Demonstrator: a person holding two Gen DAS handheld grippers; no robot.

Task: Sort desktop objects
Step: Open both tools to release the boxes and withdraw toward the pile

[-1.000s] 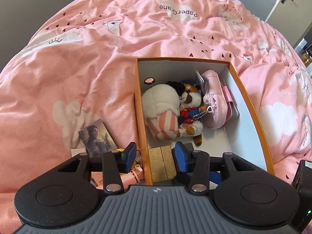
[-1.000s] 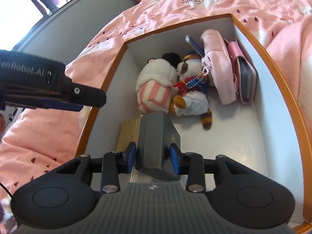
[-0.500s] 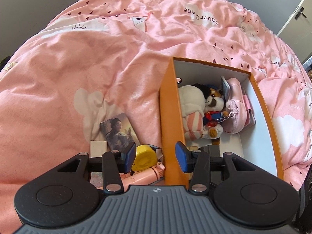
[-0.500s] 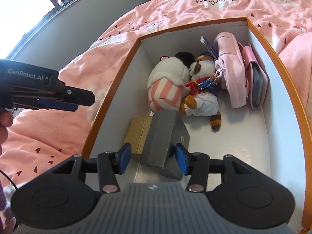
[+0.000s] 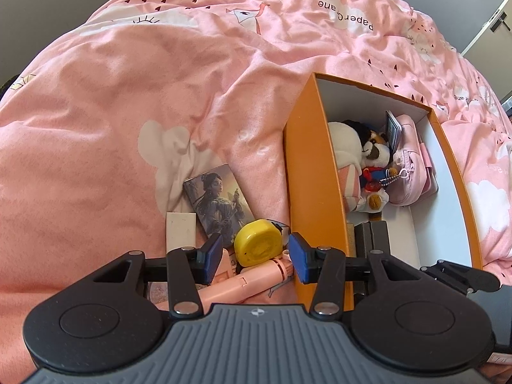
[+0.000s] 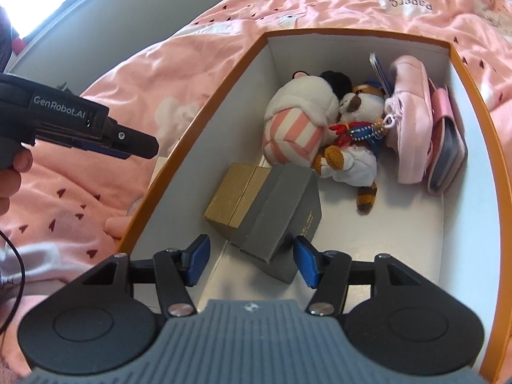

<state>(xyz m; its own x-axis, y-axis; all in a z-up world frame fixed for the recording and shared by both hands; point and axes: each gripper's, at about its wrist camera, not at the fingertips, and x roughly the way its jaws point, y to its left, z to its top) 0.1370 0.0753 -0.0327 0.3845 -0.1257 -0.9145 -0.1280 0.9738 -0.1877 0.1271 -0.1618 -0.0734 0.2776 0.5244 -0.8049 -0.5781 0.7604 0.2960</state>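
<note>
An orange box [image 5: 312, 172] with white inside [image 6: 198, 156] lies on the pink bed. In it are a striped plush [image 6: 297, 128], a dog plush [image 6: 355, 147], a pink pouch [image 6: 412, 118], a gold box [image 6: 235, 193] and a grey box [image 6: 281, 214] leaning on it. My right gripper [image 6: 252, 262] is open, just behind the grey box, not touching it. My left gripper [image 5: 254, 256] is open over loose items left of the box: a yellow tape measure [image 5: 256, 243], a pink tube [image 5: 252, 281], a picture card [image 5: 217, 201] and a white card [image 5: 180, 230].
The pink quilt [image 5: 160, 80] covers the bed all round. The left gripper's body [image 6: 73, 124] shows at the left of the right wrist view, outside the box wall. A grey wall and a bright window [image 6: 41, 3] lie behind.
My right gripper opened and let go of the grey box, which now rests tilted on the gold box. My left gripper moved left from over the box to above the loose items.
</note>
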